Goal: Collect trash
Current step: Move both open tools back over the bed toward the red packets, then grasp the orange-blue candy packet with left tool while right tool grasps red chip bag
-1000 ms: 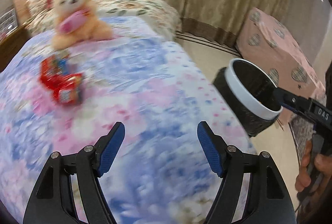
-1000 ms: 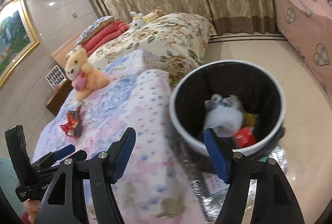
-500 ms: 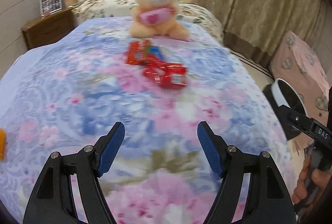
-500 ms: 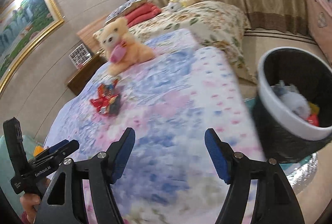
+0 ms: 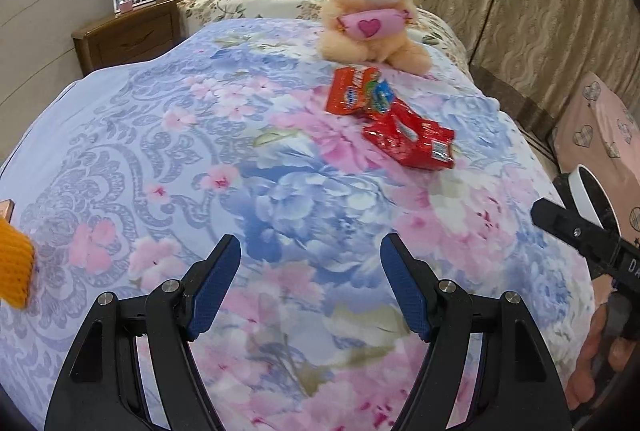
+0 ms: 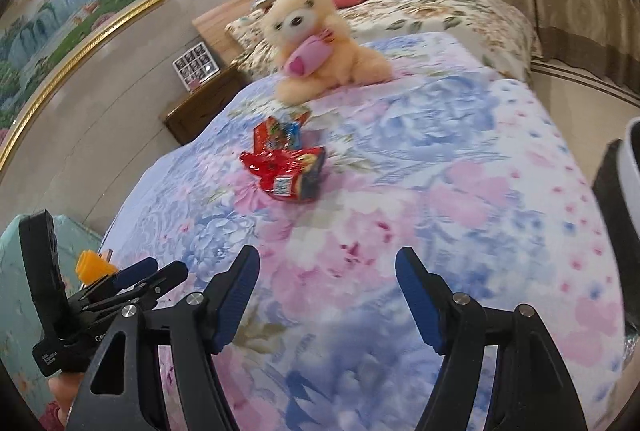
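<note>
Two red snack wrappers lie on the floral bedspread: a crumpled one and, just behind it, a flatter one with blue print. My left gripper hangs open over the bed, well short of them, with nothing between its blue pads. Over the bed's near part my right gripper is open and empty too. The white-rimmed trash bin stands off the bed's right side, mostly cut off at the frame edge.
A tan teddy bear with a pink heart candy sits just behind the wrappers. An orange knitted thing lies at the bed's left edge. A wooden nightstand, pillows, curtains and a pink covered box surround the bed.
Both views have swung left, from the bin toward the bed. The wrappers and bear now sit nearer the middle of the views; the bin has slid to the right edge. Both grippers stayed open.
</note>
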A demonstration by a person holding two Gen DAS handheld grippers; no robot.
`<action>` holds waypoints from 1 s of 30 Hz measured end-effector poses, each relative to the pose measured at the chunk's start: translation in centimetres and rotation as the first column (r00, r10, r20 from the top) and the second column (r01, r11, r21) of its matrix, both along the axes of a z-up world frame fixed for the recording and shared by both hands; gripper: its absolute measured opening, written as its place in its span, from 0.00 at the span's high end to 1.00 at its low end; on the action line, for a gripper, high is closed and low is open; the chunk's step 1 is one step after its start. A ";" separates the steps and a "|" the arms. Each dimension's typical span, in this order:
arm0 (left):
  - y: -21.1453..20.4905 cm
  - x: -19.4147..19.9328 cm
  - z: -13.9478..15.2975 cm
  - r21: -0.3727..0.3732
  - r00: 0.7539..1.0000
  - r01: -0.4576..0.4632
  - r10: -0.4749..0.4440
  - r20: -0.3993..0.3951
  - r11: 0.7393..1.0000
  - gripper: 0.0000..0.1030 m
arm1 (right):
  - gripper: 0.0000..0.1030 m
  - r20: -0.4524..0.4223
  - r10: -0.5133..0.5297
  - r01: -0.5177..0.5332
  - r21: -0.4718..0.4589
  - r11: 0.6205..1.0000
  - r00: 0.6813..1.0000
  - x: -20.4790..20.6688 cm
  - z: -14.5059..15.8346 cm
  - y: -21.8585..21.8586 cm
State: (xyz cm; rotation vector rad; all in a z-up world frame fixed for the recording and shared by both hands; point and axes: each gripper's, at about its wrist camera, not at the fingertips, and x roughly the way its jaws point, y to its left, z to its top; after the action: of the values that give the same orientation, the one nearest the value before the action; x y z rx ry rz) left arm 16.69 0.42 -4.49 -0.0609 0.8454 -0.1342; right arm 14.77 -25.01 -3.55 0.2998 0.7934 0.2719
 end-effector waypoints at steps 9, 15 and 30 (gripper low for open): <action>1.0 2.6 -0.2 0.044 1.000 -0.021 0.021 -0.010 0.999 0.28 | 0.30 -0.009 0.052 -0.052 -0.005 0.999 0.999 3.3 -0.9 2.9; 1.1 4.2 0.0 0.060 1.000 -0.016 0.017 -0.009 0.998 0.28 | 0.30 -0.003 0.062 -0.062 -0.008 0.998 0.998 5.6 -1.0 3.7; 1.3 6.8 -1.2 0.055 0.999 -0.009 0.012 -0.043 0.998 0.28 | 0.31 -0.045 0.031 -0.029 0.028 0.999 0.999 9.7 -3.2 4.4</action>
State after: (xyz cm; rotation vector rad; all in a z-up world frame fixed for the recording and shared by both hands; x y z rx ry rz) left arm 23.48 1.76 -5.68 -0.0170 0.8913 -0.1003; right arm 24.43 -20.59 -6.76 0.3207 0.8396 0.3052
